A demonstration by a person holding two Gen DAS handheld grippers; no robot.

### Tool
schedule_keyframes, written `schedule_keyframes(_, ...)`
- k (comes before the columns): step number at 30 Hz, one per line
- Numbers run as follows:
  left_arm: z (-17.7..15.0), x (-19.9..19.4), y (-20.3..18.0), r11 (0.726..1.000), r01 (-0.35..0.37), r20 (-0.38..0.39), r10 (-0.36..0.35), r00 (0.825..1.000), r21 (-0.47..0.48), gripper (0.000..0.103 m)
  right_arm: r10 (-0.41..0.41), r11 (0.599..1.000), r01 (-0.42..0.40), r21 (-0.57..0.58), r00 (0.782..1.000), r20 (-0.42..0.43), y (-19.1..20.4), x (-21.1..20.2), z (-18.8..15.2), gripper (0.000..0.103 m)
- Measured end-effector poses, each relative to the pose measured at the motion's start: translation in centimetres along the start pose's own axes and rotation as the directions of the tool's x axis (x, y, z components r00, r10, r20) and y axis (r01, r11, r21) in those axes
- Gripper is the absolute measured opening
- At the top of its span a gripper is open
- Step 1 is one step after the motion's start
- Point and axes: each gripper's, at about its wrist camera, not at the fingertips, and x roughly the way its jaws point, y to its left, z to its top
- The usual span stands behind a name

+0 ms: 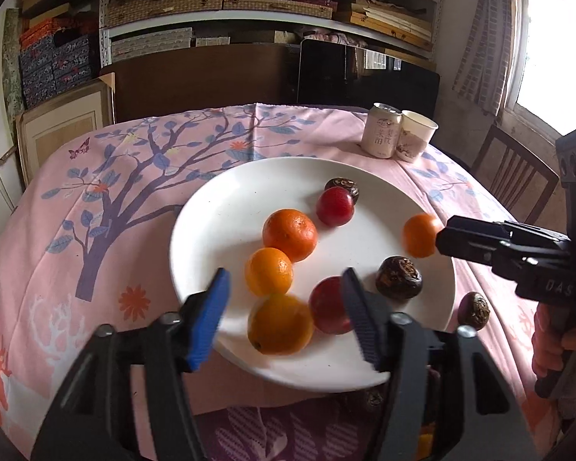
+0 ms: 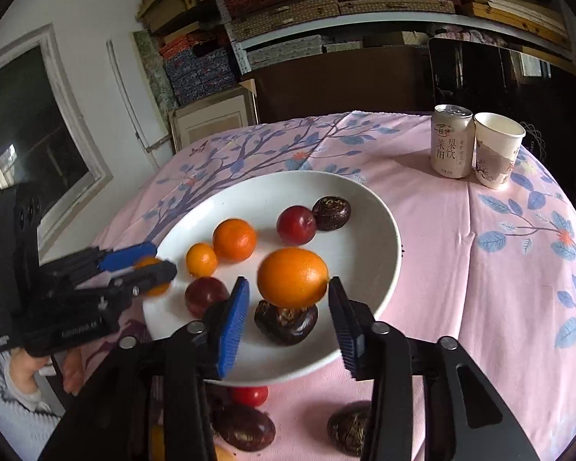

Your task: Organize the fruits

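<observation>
A white plate point(image 1: 226, 207) point(image 2: 368, 207) on the pink tablecloth holds oranges, red plums and dark passion fruits. My left gripper point(image 1: 284, 319) is open above the plate's near edge, with an orange point(image 1: 280, 324) between and below its fingers. My right gripper point(image 2: 288, 307) is open; an orange point(image 2: 292, 277) point(image 1: 420, 235) hangs just off its fingertips above a passion fruit point(image 2: 286, 322), apparently just released. The right gripper also shows in the left wrist view point(image 1: 441, 240), the left one in the right wrist view point(image 2: 161, 263).
A drink can point(image 1: 382, 130) point(image 2: 451, 140) and a paper cup point(image 1: 416, 136) point(image 2: 497, 150) stand at the table's far right. Loose fruits lie on the cloth near the plate: a passion fruit point(image 1: 474, 311), a red fruit point(image 2: 249, 395) and more passion fruits point(image 2: 245, 426). A chair point(image 1: 514, 176) stands right.
</observation>
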Motion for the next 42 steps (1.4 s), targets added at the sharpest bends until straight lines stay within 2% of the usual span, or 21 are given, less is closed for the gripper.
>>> schedule_keyframes(3, -0.6, 0.0, 0.6, 1.000, -0.011, -0.013, 0.011, 1.000, 0.005, 0.077, 0.022, 1.000, -0.022, -0.014, 1.000, -0.013, -0.5, 0.1, -0.7, 0.058)
schedule_keyframes(4, -0.7, 0.1, 0.7, 1.000, -0.012, -0.016, 0.012, 1.000, 0.003, 0.079, -0.004, 1.000, 0.004, -0.023, 1.000, -0.002, -0.6, -0.1, -1.0, 0.059)
schedule_keyframes(6, -1.0, 0.0, 0.8, 0.999, -0.036, -0.012, 0.036, 0.999, -0.003, 0.089, -0.037, 0.999, 0.037, -0.018, 0.999, -0.002, -1.1, -0.2, -1.4, 0.063)
schedule_keyframes(10, -1.4, -0.4, 0.2, 0.999, -0.044, 0.002, 0.044, 0.999, 0.021, 0.090, -0.039, 0.999, 0.039, 0.004, 0.999, -0.008, -1.4, -0.3, -1.6, 0.072)
schedule_keyframes(13, -1.9, -1.3, -0.6, 0.998, -0.049, 0.030, 0.048, 0.998, 0.042, 0.096, -0.044, 0.999, 0.044, -0.011, 0.999, 0.002, -1.2, -1.0, -2.1, 0.075)
schedule_keyframes(16, -2.9, -2.0, -1.6, 0.996, -0.053, 0.034, 0.050, 0.998, 0.075, 0.097, -0.052, 0.999, 0.052, -0.009, 0.999, 0.016, -1.4, -2.2, -3.0, 0.078)
schedule_keyframes(21, -4.8, -1.8, -2.8, 0.992, -0.048, -0.014, 0.050, 0.999, 0.119, 0.098, -0.069, 0.995, 0.066, 0.069, 0.997, 0.043, -3.3, -4.4, -4.5, 0.086)
schedule_keyframes(26, -5.9, -1.8, -4.3, 0.984, -0.048, -0.022, 0.052, 0.998, 0.171, 0.098, -0.066, 0.986, 0.056, 0.156, 0.996, 0.062, -5.1, -5.6, -5.1, 0.087)
schedule_keyframes(31, -6.2, -0.9, -5.5, 0.975, -0.050, -0.051, 0.062, 0.997, 0.215, 0.098, -0.063, 0.987, 0.052, 0.152, 0.996, 0.068, -4.9, -5.7, -5.1, 0.087)
schedule_keyframes(35, -5.5, -0.1, -4.4, 0.989, -0.042, -0.072, 0.053, 0.996, 0.143, 0.099, -0.061, 0.988, 0.051, 0.145, 0.996, 0.062, -4.8, -5.7, -5.1, 0.087)
schedule_keyframes(39, -5.3, 0.8, -2.1, 0.999, 0.001, -0.133, 0.005, 0.991, 0.041, 0.099, -0.059, 0.988, 0.051, 0.149, 0.997, 0.054, -4.8, -5.6, -5.1, 0.087)
schedule_keyframes(42, -5.8, -0.1, -1.4, 0.985, -0.122, -0.101, 0.135, 0.986, 0.123, 0.099, -0.057, 0.987, 0.048, 0.152, 0.997, 0.054, -4.9, -5.6, -5.1, 0.088)
